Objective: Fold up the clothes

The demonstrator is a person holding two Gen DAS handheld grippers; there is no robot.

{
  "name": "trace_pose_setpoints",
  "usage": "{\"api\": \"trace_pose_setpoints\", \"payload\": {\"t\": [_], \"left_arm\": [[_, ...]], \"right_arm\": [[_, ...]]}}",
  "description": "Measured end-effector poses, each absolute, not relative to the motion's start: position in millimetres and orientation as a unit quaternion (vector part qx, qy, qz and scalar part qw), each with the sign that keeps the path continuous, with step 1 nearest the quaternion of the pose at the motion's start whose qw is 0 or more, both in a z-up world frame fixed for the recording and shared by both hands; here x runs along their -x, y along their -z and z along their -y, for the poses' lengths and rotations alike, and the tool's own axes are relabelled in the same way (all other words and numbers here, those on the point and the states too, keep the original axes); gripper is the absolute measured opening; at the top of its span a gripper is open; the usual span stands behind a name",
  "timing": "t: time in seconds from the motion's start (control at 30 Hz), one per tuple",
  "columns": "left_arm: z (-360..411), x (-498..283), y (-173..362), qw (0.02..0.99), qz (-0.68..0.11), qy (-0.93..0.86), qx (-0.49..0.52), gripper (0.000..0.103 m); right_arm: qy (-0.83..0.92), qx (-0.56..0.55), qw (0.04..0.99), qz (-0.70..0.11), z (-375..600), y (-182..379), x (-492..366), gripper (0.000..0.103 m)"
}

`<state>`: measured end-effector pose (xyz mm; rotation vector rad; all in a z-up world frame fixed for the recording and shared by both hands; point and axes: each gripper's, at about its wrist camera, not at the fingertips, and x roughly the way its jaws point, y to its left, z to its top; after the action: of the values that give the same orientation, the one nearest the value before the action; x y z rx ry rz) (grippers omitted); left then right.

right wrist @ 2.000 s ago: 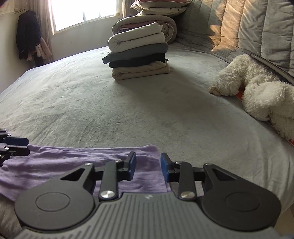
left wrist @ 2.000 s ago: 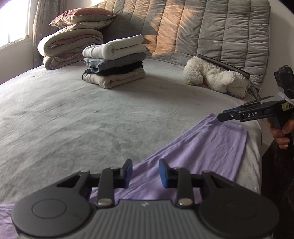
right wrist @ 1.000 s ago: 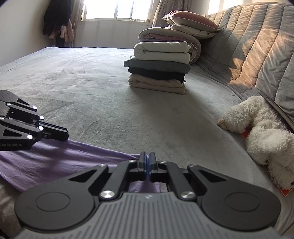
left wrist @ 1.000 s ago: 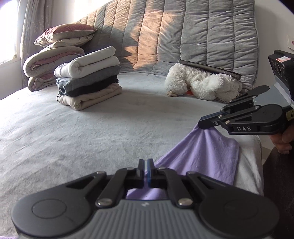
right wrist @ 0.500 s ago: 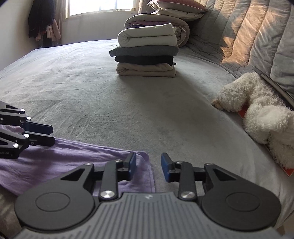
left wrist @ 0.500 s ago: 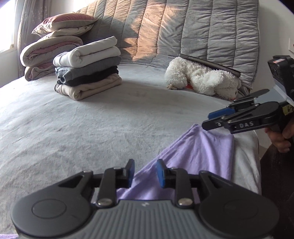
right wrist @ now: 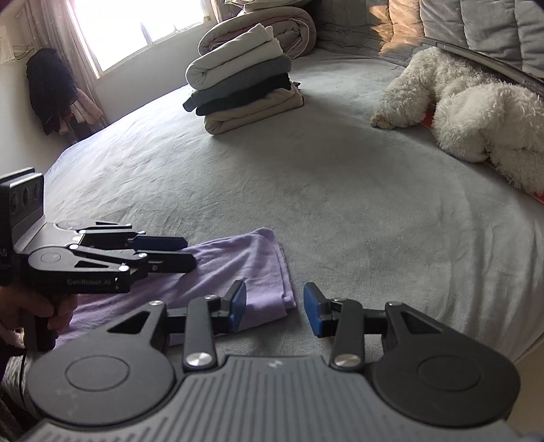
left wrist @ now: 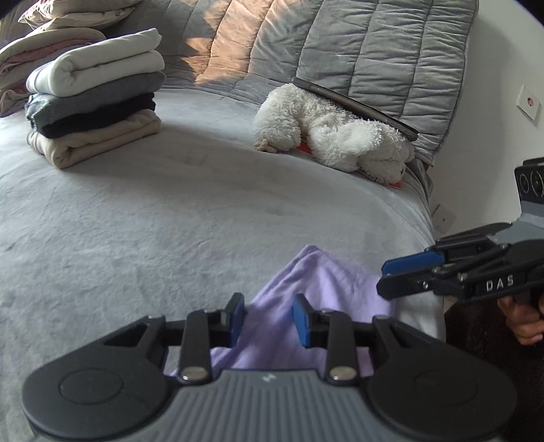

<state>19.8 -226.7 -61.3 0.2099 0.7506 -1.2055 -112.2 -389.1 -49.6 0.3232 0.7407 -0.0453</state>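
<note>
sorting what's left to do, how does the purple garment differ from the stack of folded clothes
The purple garment is a single thin piece lying flat at the near edge of the bed; the stack of folded clothes is several thick pieces piled high, far across it. The garment is lilac; the stack is white, grey, black and beige. Both rest on the bed.

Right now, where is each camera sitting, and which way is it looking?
Left wrist: on the left gripper, looking down across the bed toward the headboard; its own open fingers show, plus the right gripper and a hand.
Right wrist: on the right gripper, looking across the bed toward the window; its own open fingers show, plus the left gripper and a hand.
Both see: purple cloth, folded pile, white plush.
</note>
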Motion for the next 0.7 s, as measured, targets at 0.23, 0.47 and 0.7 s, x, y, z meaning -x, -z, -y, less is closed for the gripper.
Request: {"api": "trace_pose_setpoints", "payload": {"t": [0.23, 0.47, 0.7], "left_arm": [[265.4, -18.1, 63.6, 0.732, -0.358, 0.573, -0.093, 0.011], [273.7, -5.7, 60.0, 0.754, -0.311, 0.570, -0.096, 0.004], [274.8, -6.3, 65.9, 0.760, -0.316, 0.560, -0.092, 0.007]], "right_arm": [[0.021, -0.130, 0.926, -0.355, 381.3, 60.7, 112.9, 0.013], [0.021, -0.127, 0.935, -0.331, 387.5, 50.0, 123.3, 0.005], [0.029, -0.127, 0.927, -0.351, 388.5, 58.1, 116.9, 0.007]]}}
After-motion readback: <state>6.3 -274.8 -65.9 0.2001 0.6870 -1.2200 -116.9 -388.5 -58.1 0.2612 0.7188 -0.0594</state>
